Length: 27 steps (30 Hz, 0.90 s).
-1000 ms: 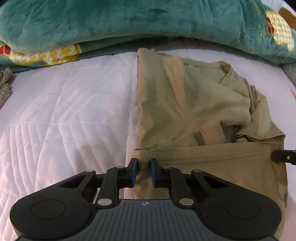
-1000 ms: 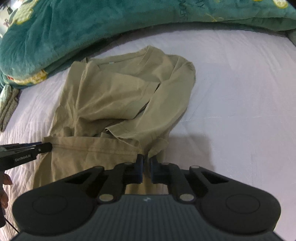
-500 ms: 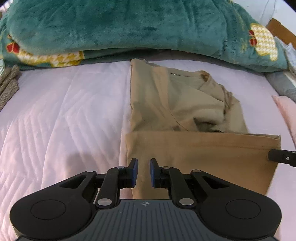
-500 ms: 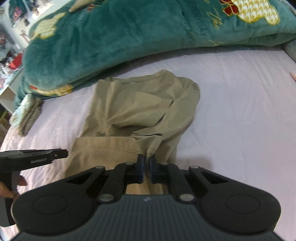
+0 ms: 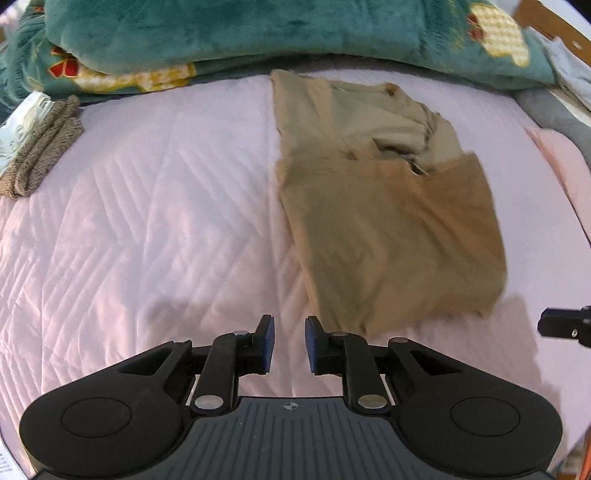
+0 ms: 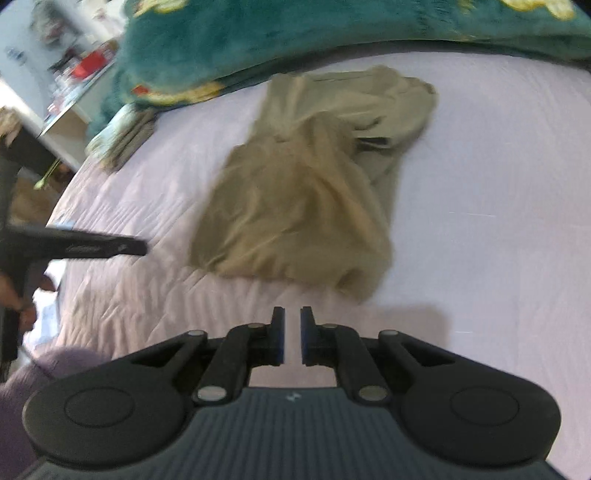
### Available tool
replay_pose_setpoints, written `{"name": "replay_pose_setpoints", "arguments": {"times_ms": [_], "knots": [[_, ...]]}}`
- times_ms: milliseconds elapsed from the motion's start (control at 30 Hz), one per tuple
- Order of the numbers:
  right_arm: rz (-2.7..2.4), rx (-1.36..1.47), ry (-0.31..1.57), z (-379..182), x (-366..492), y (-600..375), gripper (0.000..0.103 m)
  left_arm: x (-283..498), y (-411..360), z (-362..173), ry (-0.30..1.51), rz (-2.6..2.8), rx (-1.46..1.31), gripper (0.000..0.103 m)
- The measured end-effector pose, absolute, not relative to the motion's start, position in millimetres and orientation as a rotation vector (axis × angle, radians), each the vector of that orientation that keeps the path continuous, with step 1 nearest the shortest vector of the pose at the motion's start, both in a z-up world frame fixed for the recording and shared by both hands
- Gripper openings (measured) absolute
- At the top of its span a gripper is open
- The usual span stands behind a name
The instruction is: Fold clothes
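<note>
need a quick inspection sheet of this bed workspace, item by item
surface: pink quilted bedspread, mostly bare.
job's things: tan shirt lying on the bed, lower part folded up over the sleeves, collar end toward the blanket.
clutter: teal plush blanket heaped along the far edge; knitted grey-brown cloth at the left edge.
grippers: left gripper and right gripper both clear of the shirt, fingers opening, nothing between them.
cables: nothing seen.
surroundings: blurred shelf with small items beside the bed.

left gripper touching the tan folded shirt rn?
Apart. In the left wrist view the left gripper, jaws opening and empty, sits over bare pink quilt, short of the tan folded shirt's near edge.
</note>
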State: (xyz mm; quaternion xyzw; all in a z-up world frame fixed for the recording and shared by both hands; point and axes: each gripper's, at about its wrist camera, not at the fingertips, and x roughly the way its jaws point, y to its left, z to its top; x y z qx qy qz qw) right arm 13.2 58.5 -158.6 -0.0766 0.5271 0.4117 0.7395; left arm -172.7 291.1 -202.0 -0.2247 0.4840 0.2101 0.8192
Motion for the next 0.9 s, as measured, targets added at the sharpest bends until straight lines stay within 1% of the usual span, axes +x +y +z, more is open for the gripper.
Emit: {"name": "replay_pose_setpoints", "arguments": {"times_ms": [33,67,100,133,167,200,233,267,400,433,500,533,567,600,633,667,867,900], "knots": [[0.895,-0.157,1.126,-158,22,63,0.018,-166,296,-202,1.021,0.453,-0.484,0.022],[0.886,-0.146,1.095,-157,30,68,0.031,-158,299,-202,1.012,0.458,-0.480,0.022],[0.878,-0.148,1.057,-156,40,75,0.040,-151,301,-202,1.005,0.460,-0.474,0.022],[0.871,-0.163,1.012,-155,50,84,0.053,-143,304,-202,0.994,0.461,-0.470,0.023],[0.862,-0.180,0.970,-154,60,94,0.058,-136,306,-202,0.983,0.462,-0.469,0.025],[0.854,-0.202,0.941,-156,70,104,0.060,-130,309,-203,0.979,0.464,-0.472,0.027],[0.850,-0.225,0.921,-159,81,114,0.066,-124,312,-204,0.973,0.466,-0.479,0.028],[0.856,-0.252,0.923,-164,90,125,0.067,-119,314,-205,0.965,0.464,-0.487,0.028],[0.934,-0.342,0.983,-180,109,161,0.067,-97,314,-202,0.928,0.411,-0.519,0.030],[0.958,-0.360,0.976,-182,106,168,0.067,-91,313,-203,0.921,0.380,-0.530,0.031],[0.970,-0.373,0.975,-185,103,175,0.061,-75,311,-207,0.919,0.306,-0.550,0.033],[0.971,-0.367,0.987,-188,103,177,0.047,-67,307,-209,0.919,0.274,-0.556,0.033],[0.972,-0.354,1.008,-191,104,177,0.020,-61,305,-211,0.915,0.245,-0.565,0.033],[0.961,-0.338,1.023,-193,104,176,0.013,-53,304,-214,0.909,0.220,-0.582,0.033],[0.939,-0.320,1.033,-194,105,172,0.009,-46,304,-217,0.902,0.201,-0.601,0.033],[0.930,-0.300,1.040,-195,105,168,0.008,-40,304,-220,0.902,0.186,-0.624,0.034],[0.988,-0.254,1.012,-187,93,146,0.007,-16,312,-230,0.905,0.119,-0.796,0.034],[0.994,-0.255,1.005,-185,89,144,0.007,-15,312,-228,0.902,0.108,-0.811,0.037]]}}
